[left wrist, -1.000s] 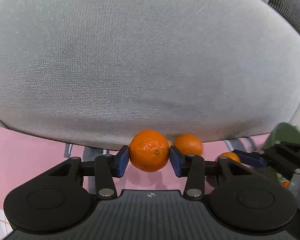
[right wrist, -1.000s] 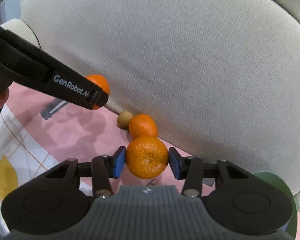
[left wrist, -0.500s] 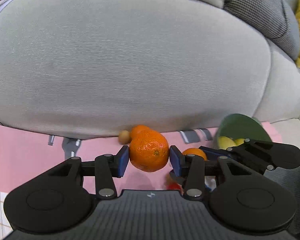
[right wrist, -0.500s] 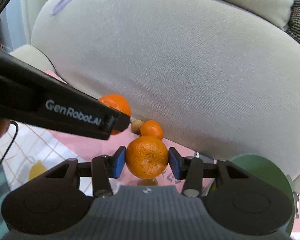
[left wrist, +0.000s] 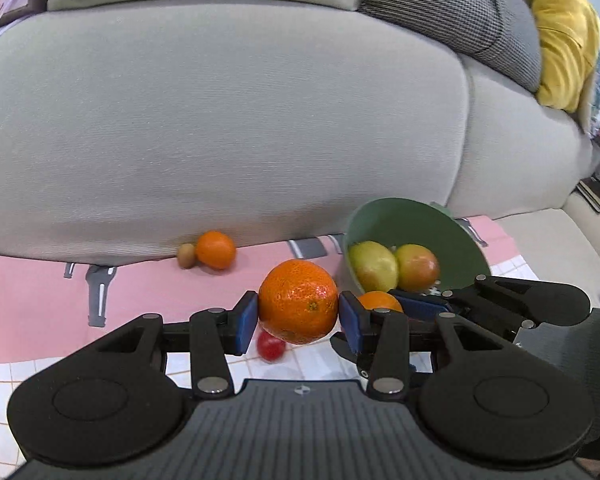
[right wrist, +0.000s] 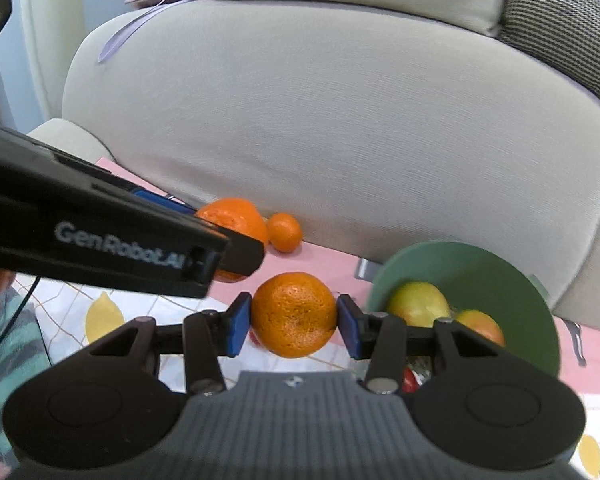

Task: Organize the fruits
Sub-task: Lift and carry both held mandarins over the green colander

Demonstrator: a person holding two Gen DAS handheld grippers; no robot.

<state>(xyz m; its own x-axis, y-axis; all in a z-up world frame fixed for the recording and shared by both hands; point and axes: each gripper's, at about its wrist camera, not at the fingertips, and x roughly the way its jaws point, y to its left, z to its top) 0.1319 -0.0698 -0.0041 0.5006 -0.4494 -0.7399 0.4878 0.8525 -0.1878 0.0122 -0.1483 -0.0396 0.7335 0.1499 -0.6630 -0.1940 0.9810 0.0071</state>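
**A:** Progress at the sofa: the green bowl [left wrist: 454,240] holds two yellowish fruits [left wrist: 372,266], while the left gripper [left wrist: 298,318] clamps one orange [left wrist: 298,300] and the right gripper [right wrist: 294,326] clamps another orange [right wrist: 294,314], both in the air just beside the bowl.

**B:** Remaining?

**A:** Both held oranges, a small orange [left wrist: 215,249] touching a brown fruit [left wrist: 186,255] against the cushion [left wrist: 220,120], and a red fruit [left wrist: 271,346] on the cloth [left wrist: 32,300]. The grippers crowd each other at the bowl.
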